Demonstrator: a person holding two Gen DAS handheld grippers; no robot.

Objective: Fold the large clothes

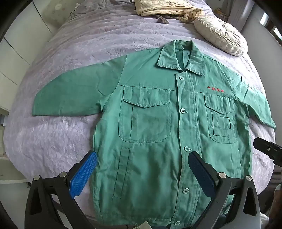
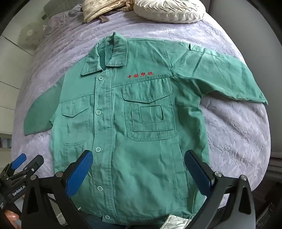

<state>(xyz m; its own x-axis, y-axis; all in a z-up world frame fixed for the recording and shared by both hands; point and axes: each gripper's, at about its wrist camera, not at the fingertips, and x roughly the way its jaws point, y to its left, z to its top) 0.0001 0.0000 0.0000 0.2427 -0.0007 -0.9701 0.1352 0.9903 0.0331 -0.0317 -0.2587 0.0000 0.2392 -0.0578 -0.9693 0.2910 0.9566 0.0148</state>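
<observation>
The bed (image 1: 70, 58) fills both views, its lilac cover wrinkled but bare around the jacket (image 1: 151, 133). The jacket lies face up and buttoned, collar far from the grippers, hem nearest them, both sleeves spread out to the sides. It sits directly below and ahead of both tools.

The left gripper (image 1: 142, 174) hangs above the lower left half of the jacket, jaws spread wide with nothing between them. The right gripper (image 2: 139, 173) hangs above the lower right half, likewise wide and empty. Neither pad touches cloth as far as the views show.

No fold looks started, so the step in hand is probably the first one: bringing a sleeve and side panel in over the chest. To do it well, I would pinch near the shoulder seam and at the hem on one side together, lift only enough to clear the cover, and lay the edge parallel to the button placket so the fold line stays straight. The cloth looks stiff, so it should hold a crease, though the cover beneath may drag along.

Beyond the collar lie a round cushion (image 2: 169, 10) and a striped bundle (image 1: 169, 8).

Pockets are the only containers: two flapped chest pockets (image 1: 145, 112), flaps down, both lying flat and seemingly empty.
</observation>
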